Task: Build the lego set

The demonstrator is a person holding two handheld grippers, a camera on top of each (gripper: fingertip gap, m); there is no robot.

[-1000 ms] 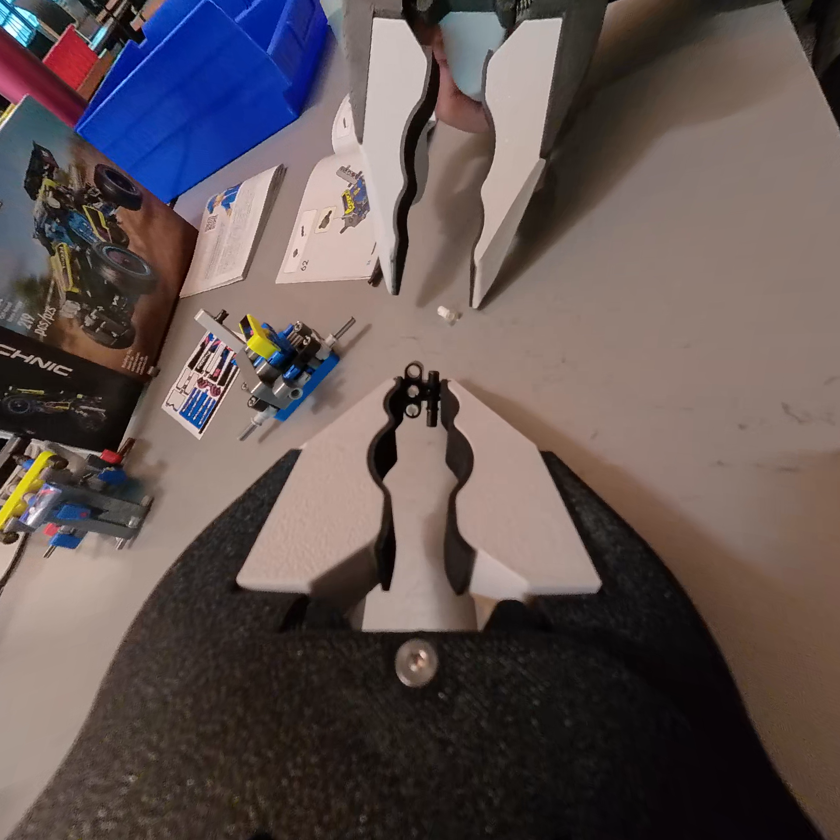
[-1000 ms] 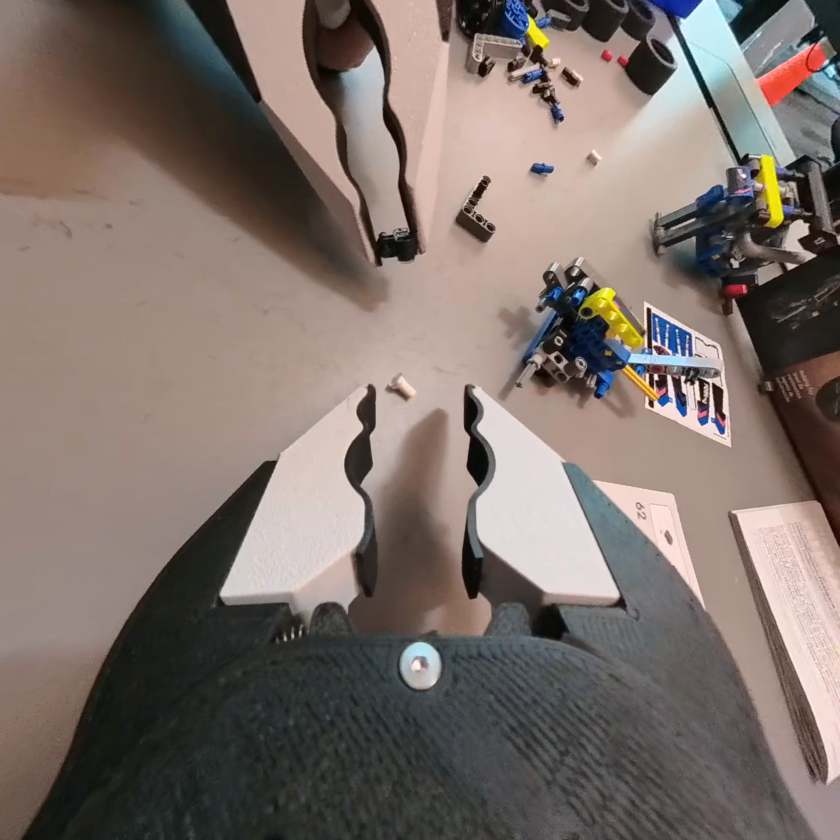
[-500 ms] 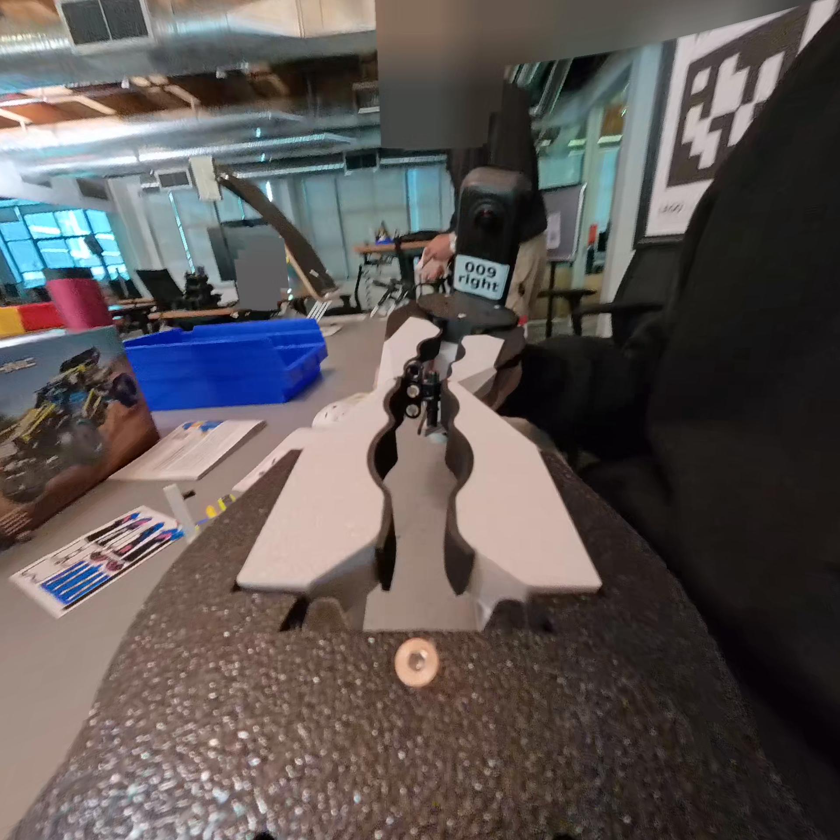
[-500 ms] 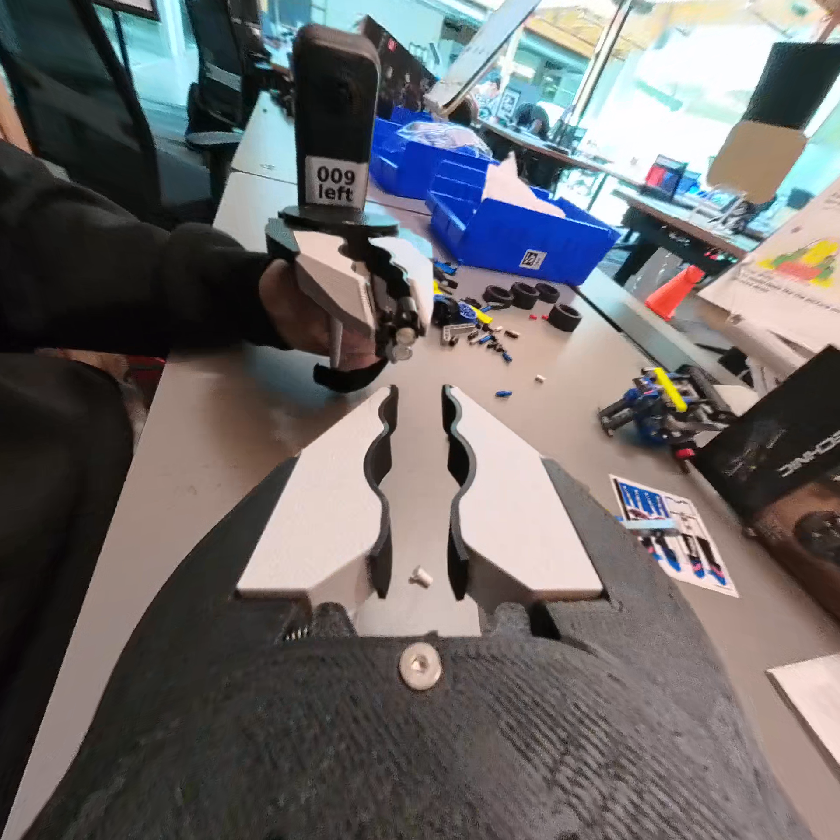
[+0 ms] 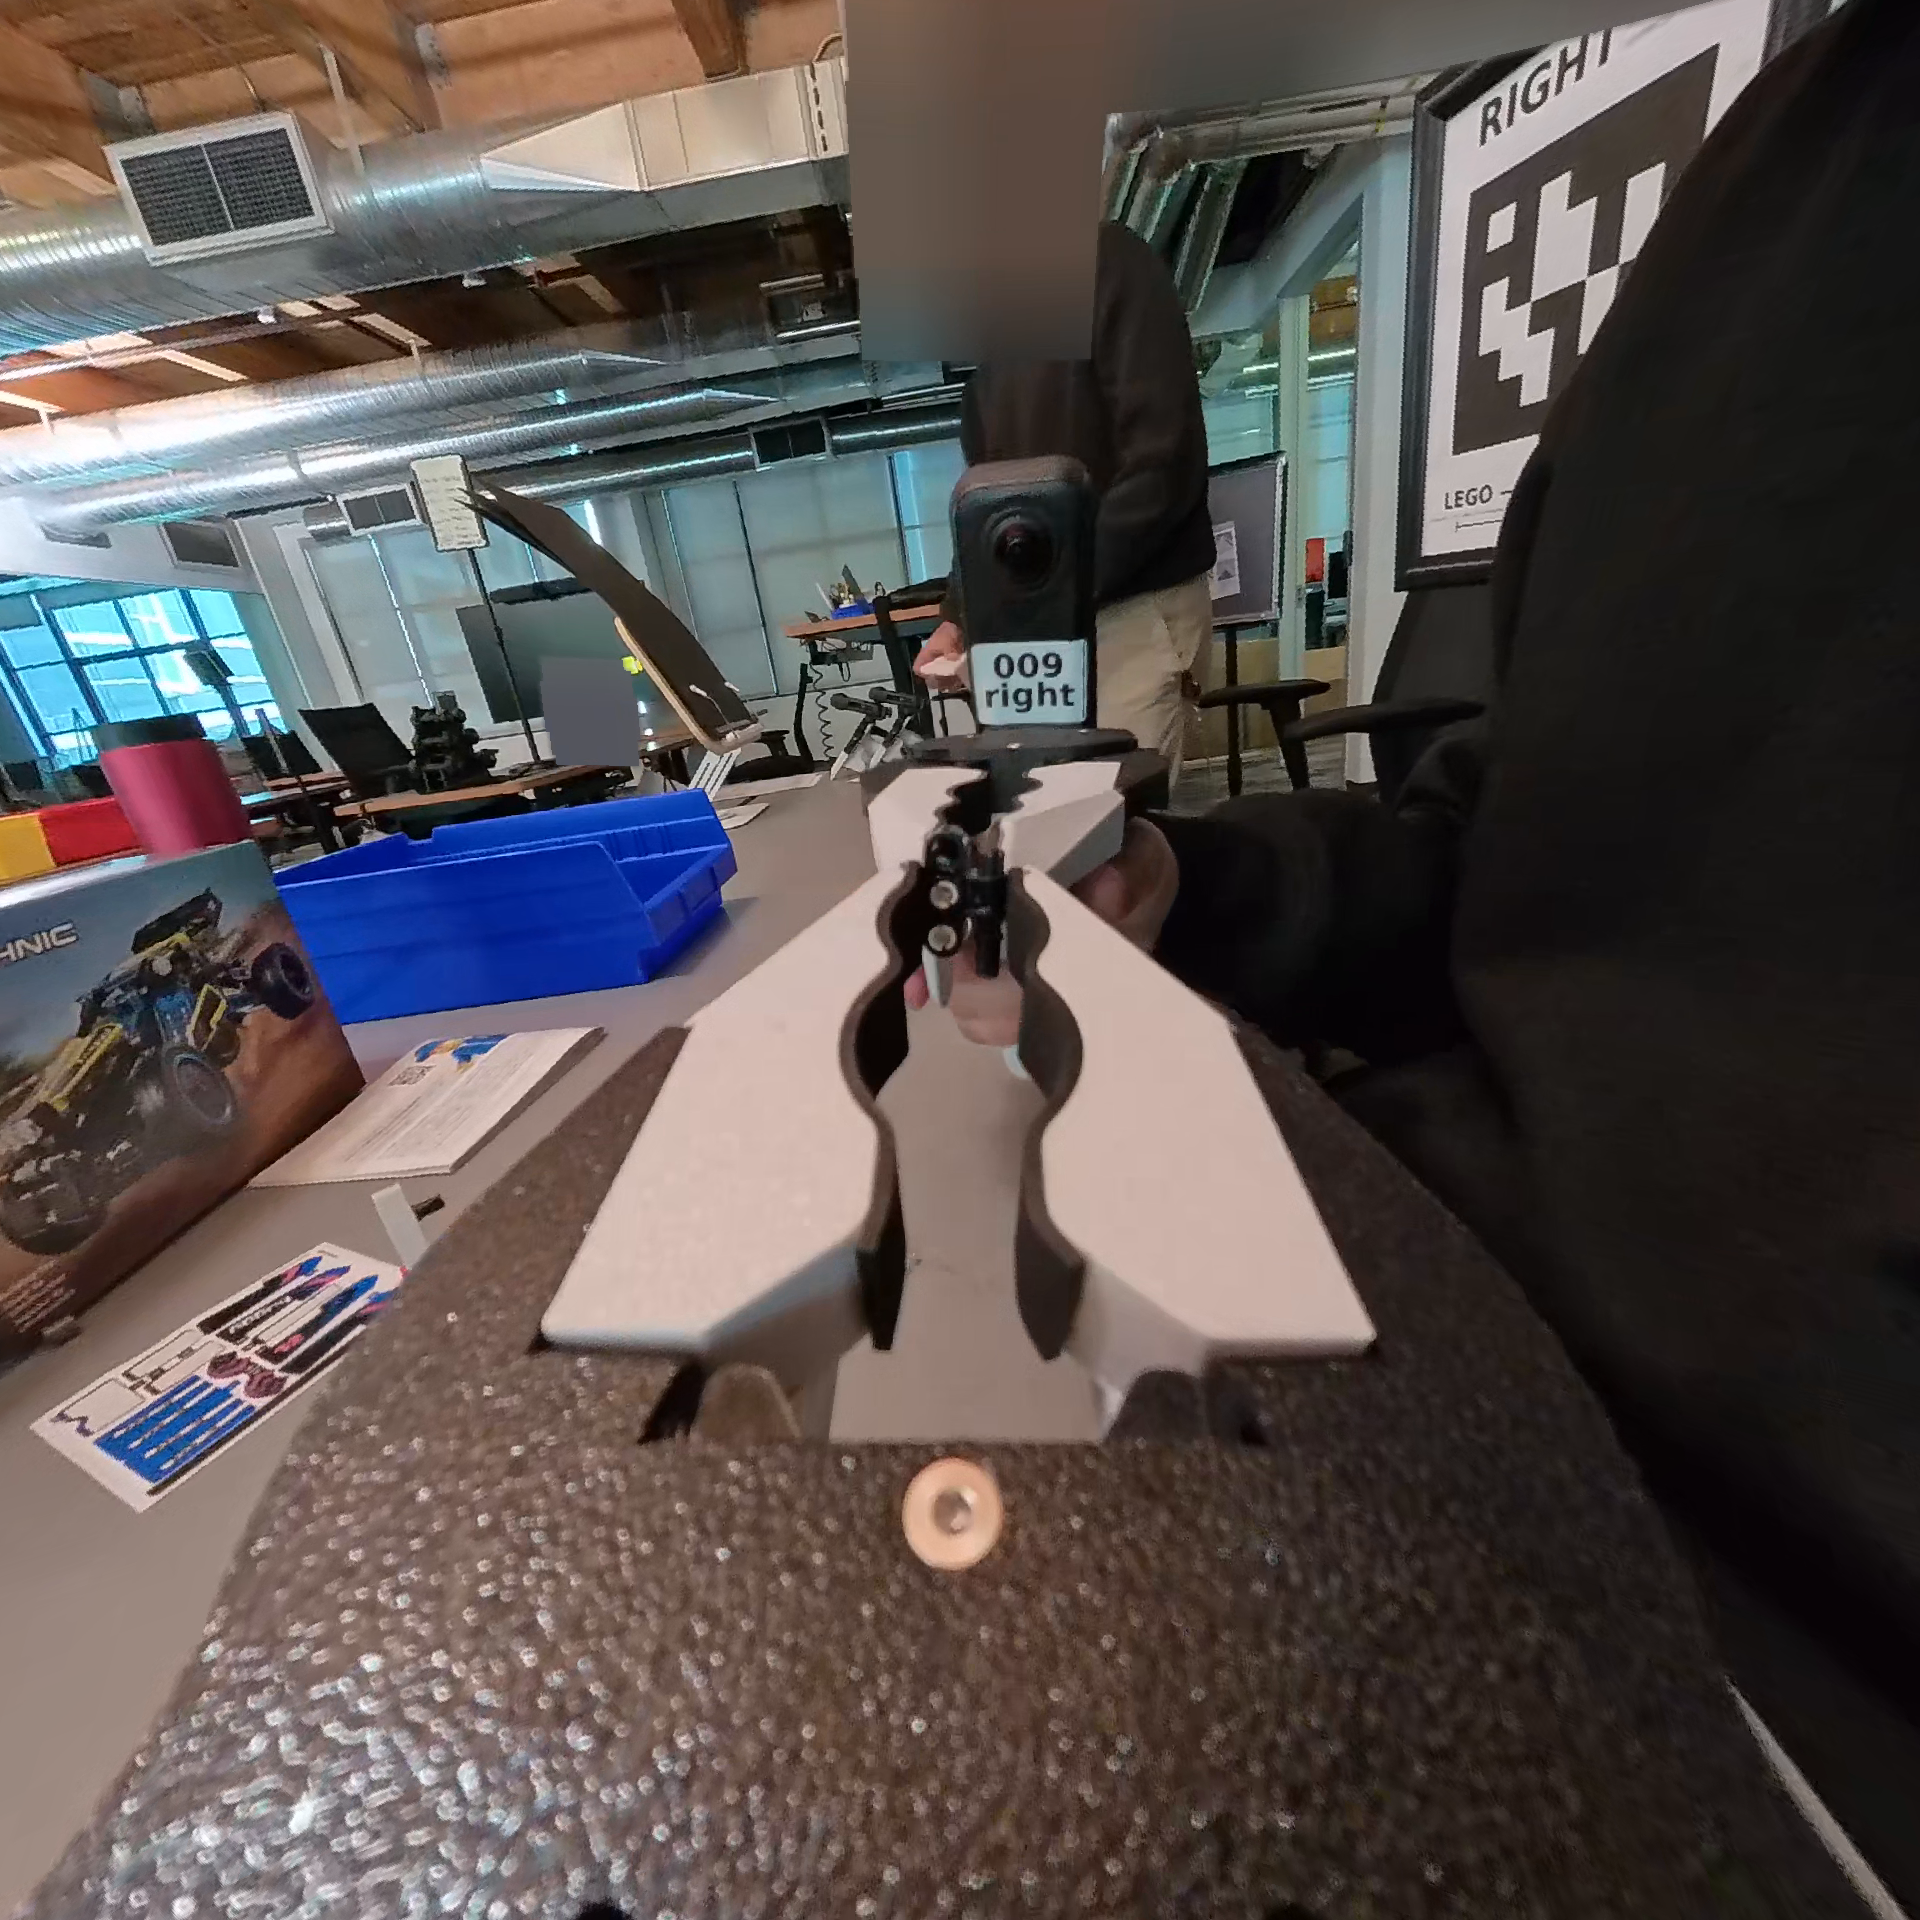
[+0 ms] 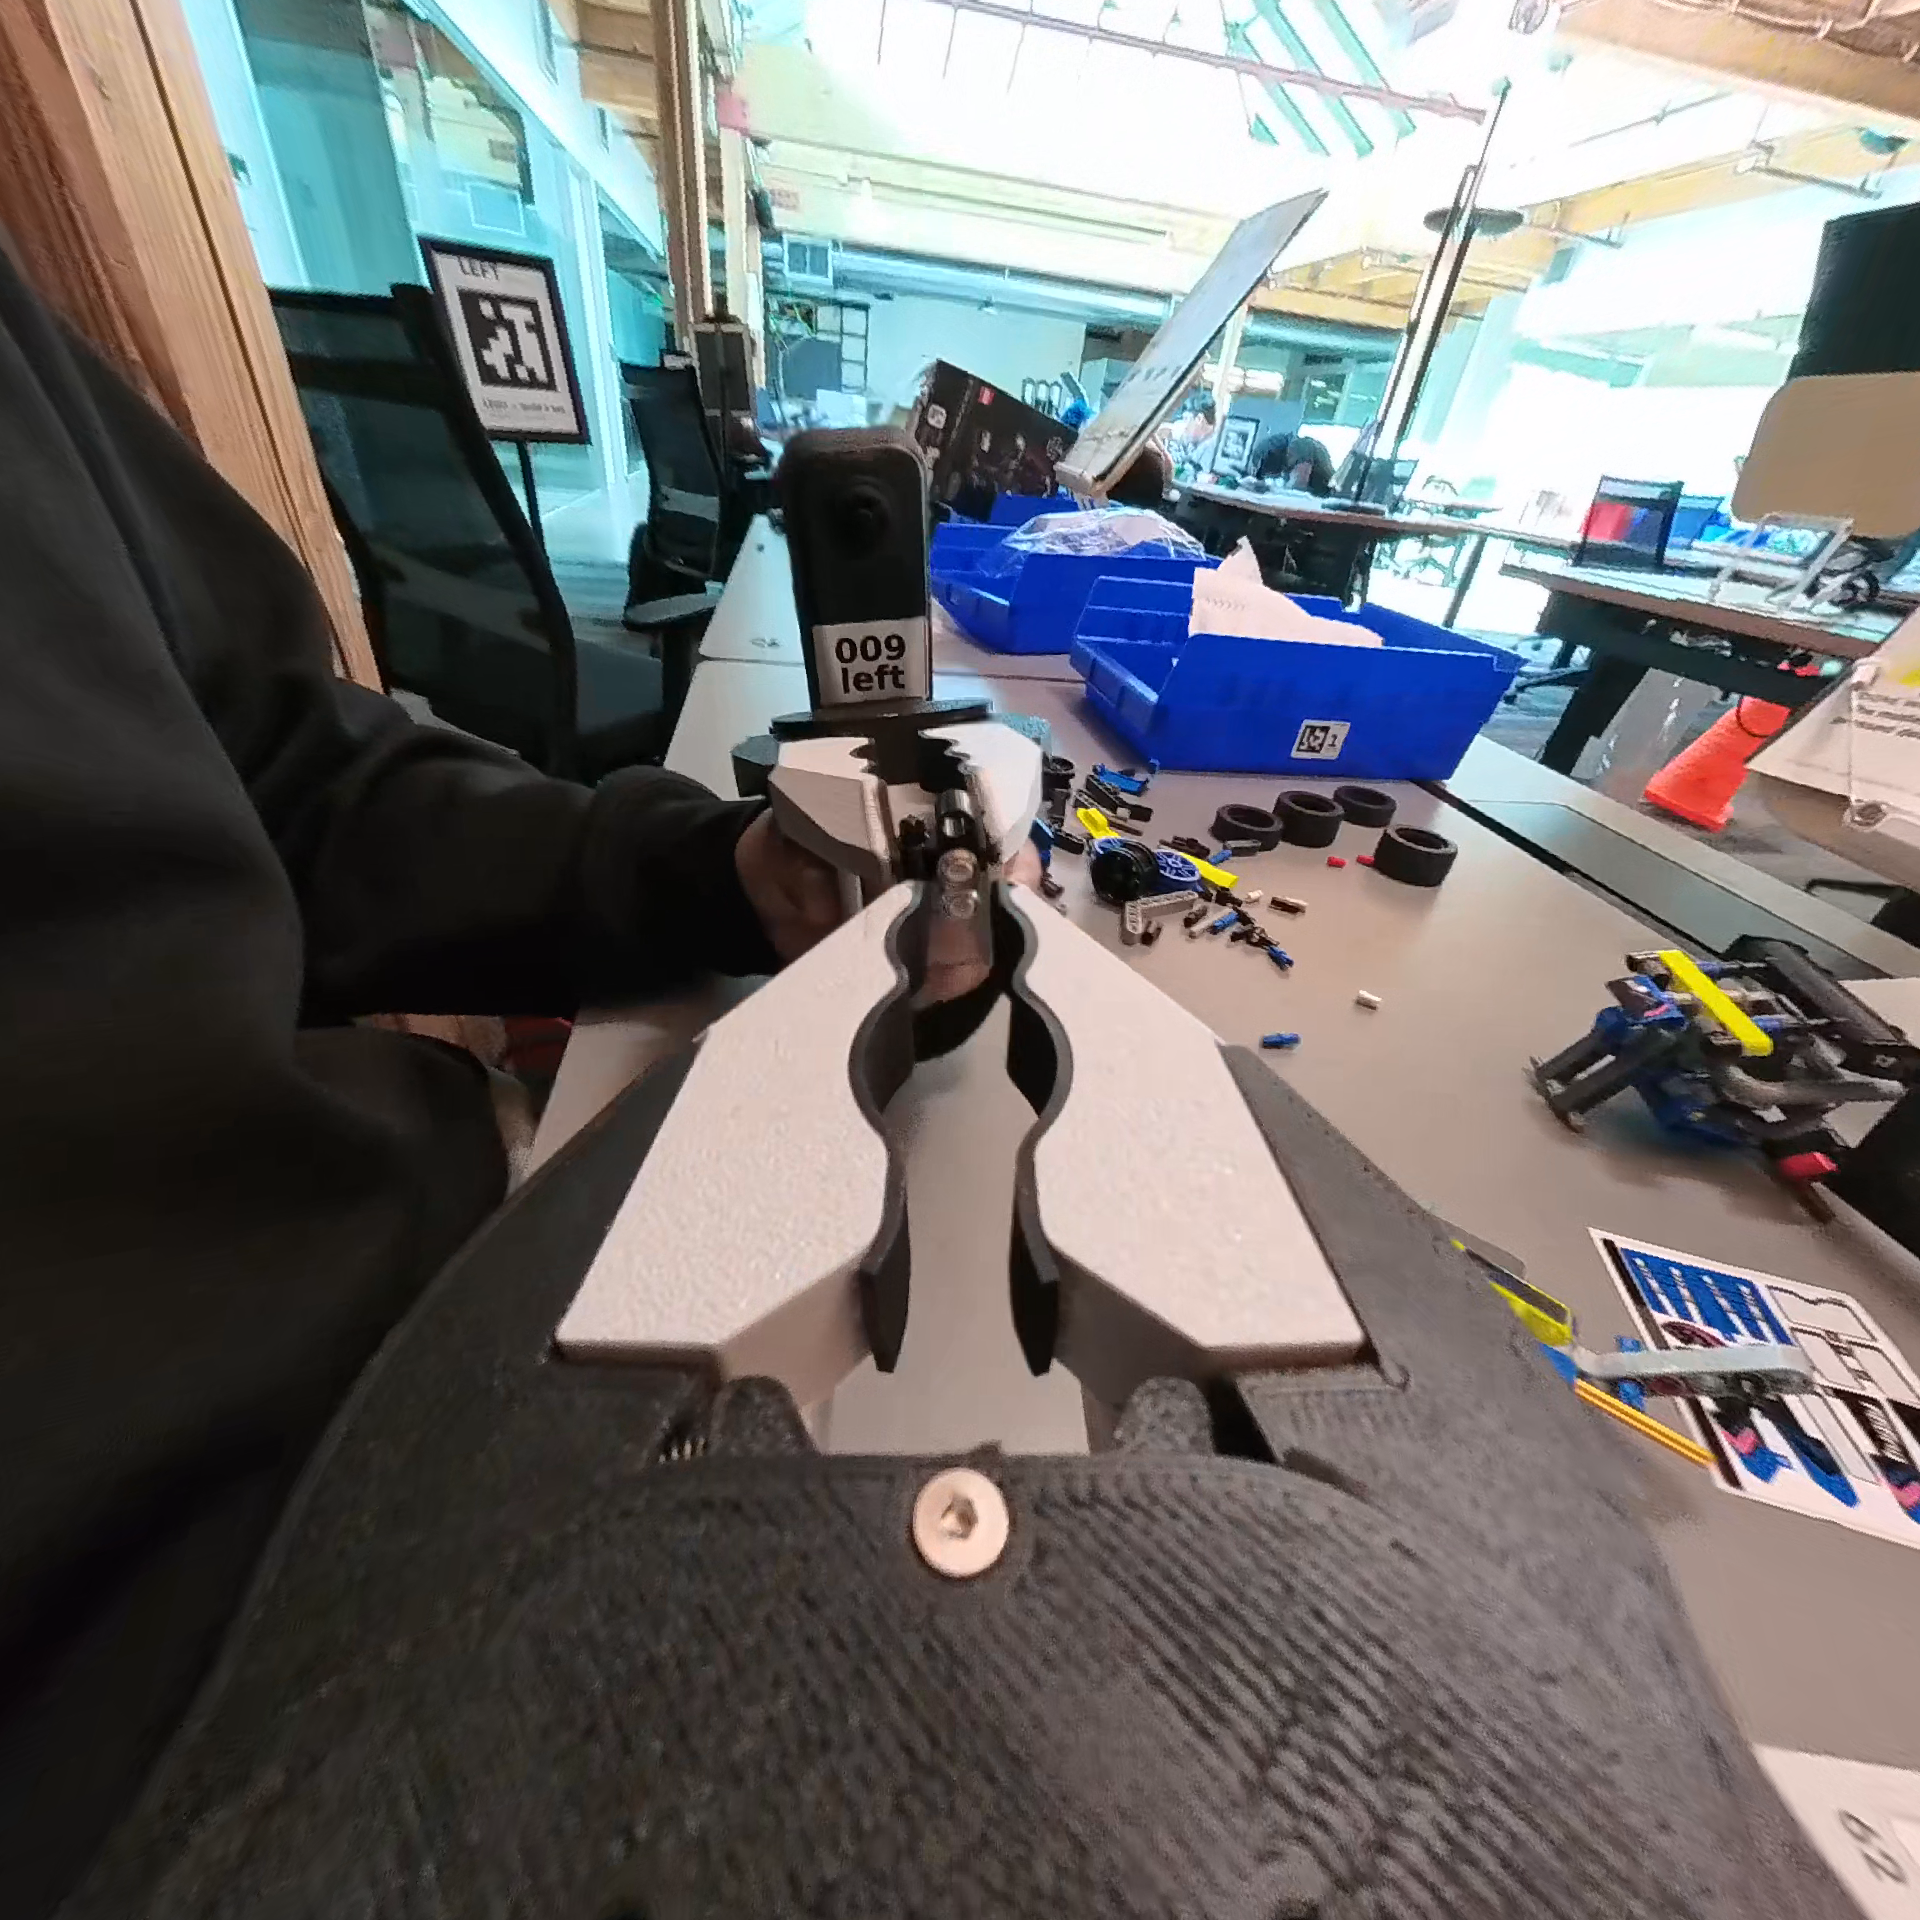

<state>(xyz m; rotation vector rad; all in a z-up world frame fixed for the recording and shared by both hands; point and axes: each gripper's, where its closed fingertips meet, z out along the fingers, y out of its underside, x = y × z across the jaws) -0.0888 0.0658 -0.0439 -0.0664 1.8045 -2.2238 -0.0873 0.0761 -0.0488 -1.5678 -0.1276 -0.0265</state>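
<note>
**Two grippers meet over a small black connector**

While the grey table (image 6: 1455, 1039) carries the blue bins (image 6: 1288, 686), the half-built blue and yellow chassis (image 6: 1714, 1049), the sticker sheet (image 6: 1766, 1371) and loose parts (image 6: 1226, 914), both grippers are raised tip to tip above it. The left gripper (image 5: 961, 904) is clamped on a small black connector piece (image 5: 956, 894). The right gripper (image 6: 951, 914) is nearly closed at that same piece; whether it grips it or a pin I cannot tell. Judged step: mating or handing over a small part. Next calls for fine alignment and a straight, gentle push.
</note>
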